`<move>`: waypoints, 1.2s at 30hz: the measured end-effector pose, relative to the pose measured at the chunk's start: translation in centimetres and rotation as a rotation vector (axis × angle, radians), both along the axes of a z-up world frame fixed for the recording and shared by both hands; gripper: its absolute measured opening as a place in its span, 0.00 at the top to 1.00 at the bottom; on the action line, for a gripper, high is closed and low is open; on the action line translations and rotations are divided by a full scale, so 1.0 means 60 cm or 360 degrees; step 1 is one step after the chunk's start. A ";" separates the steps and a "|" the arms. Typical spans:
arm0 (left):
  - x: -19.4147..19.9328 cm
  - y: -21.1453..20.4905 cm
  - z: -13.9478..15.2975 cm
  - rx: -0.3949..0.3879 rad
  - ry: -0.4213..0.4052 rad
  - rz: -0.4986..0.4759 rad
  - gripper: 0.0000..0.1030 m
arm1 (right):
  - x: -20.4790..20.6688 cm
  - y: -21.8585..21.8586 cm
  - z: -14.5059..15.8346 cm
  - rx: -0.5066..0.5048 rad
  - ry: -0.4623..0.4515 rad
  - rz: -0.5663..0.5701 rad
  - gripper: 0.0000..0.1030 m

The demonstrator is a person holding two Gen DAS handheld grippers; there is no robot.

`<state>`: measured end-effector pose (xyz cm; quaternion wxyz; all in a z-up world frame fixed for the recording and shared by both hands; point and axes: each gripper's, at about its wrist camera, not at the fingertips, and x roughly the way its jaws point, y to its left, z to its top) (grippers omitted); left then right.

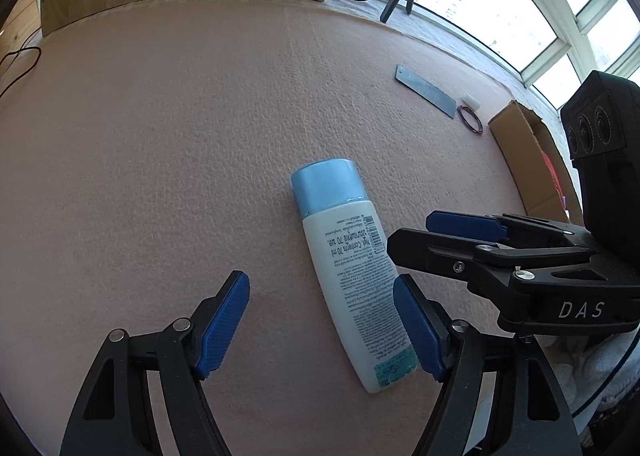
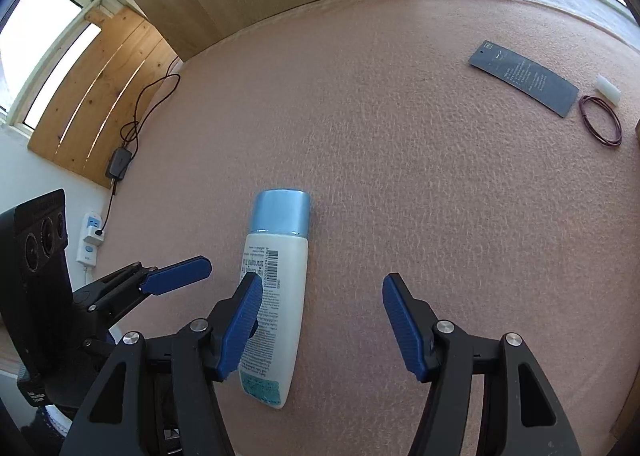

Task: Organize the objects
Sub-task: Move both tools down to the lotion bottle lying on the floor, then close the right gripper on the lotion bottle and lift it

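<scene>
Left gripper (image 1: 320,328): the jaws are seen spread wide, nothing is held between the blue pads; it hangs just above the pink mat.
Right gripper (image 2: 320,330): the jaws are likewise seen spread wide and empty, low over the mat; in the left wrist view it is seen from the side, just to the right of the left gripper.
Bottle (image 1: 352,280): a white bottle with a pale blue cap is laid flat on the mat, cap pointing away from both grippers. In the left wrist view its lower body is seen beside the right-hand pad of the left gripper, whether touching cannot be told. In the right wrist view its body is partly covered by the left-hand pad of the right gripper. It is not enclosed by either pair of jaws.
Mat (image 1: 160,135): a pink, textured surface is spread under everything.
Dark card (image 2: 524,77): a flat dark strip with small print is laid far ahead and to the right of the right gripper, well apart from the bottle.
Wire ring (image 2: 600,123): a thin reddish-brown loop is laid just beside the near end of the card.
White block (image 2: 608,89): a small white piece is seen just beyond the ring.
Cardboard box (image 1: 528,159): an open box is placed at the mat's right edge, beyond the right gripper.
</scene>
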<state>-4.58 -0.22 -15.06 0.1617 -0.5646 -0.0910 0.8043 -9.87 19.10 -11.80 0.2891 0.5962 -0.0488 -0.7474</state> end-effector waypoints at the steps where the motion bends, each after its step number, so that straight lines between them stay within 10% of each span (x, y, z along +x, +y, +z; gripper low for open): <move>1: 0.000 0.001 -0.002 0.0021 -0.0009 -0.0005 0.27 | 0.000 -0.005 -0.002 -0.0005 -0.0010 0.0012 0.43; 15: 0.000 0.026 -0.024 0.0171 -0.0086 -0.0074 0.52 | 0.003 -0.039 -0.027 -0.0075 -0.0169 0.0145 0.59; 36: 0.000 0.087 0.046 0.0182 0.0054 -0.0127 0.54 | 0.012 0.026 0.042 -0.0083 0.0007 -0.0016 0.60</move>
